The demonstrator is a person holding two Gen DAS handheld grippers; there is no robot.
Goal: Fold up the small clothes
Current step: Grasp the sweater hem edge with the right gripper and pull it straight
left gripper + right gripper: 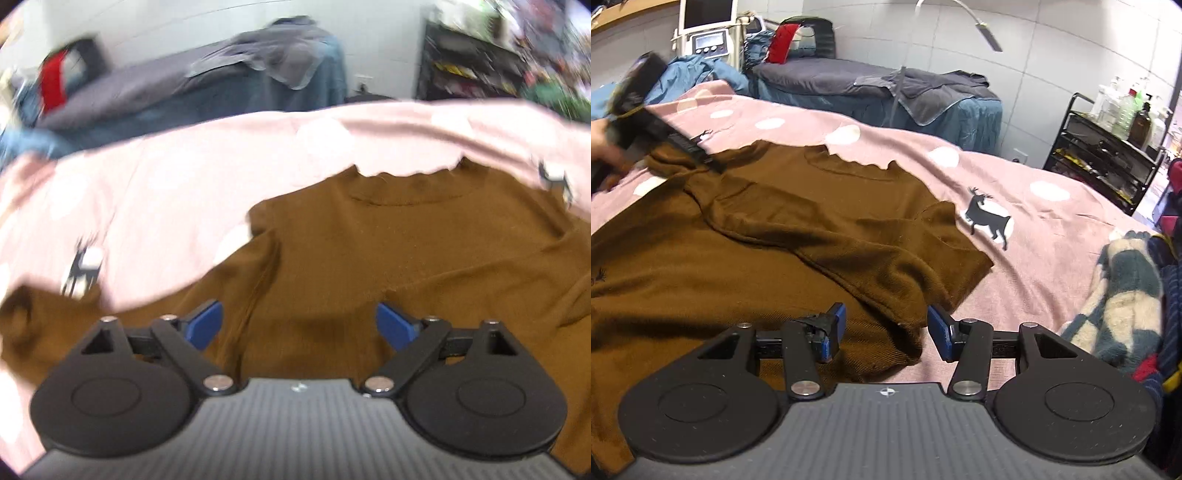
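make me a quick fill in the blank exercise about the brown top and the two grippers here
1. The brown top lies on a pink blanket printed with white dots and a dark ____.
2. The right gripper has its jaws ____, with nothing pinched between them.
3. In the right wrist view, a sleeve of the top is folded ____ its body.
4. The pads of the left gripper are ____ in colour.

Missing words: deer; open; over; blue

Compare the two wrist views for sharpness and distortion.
Left wrist view: motion-blurred, worst at the background shelves; the brown top reads soft. Right wrist view: sharp on the brown top and the deer print, only the left gripper smeared. Both bow straight edges, fisheye-style.
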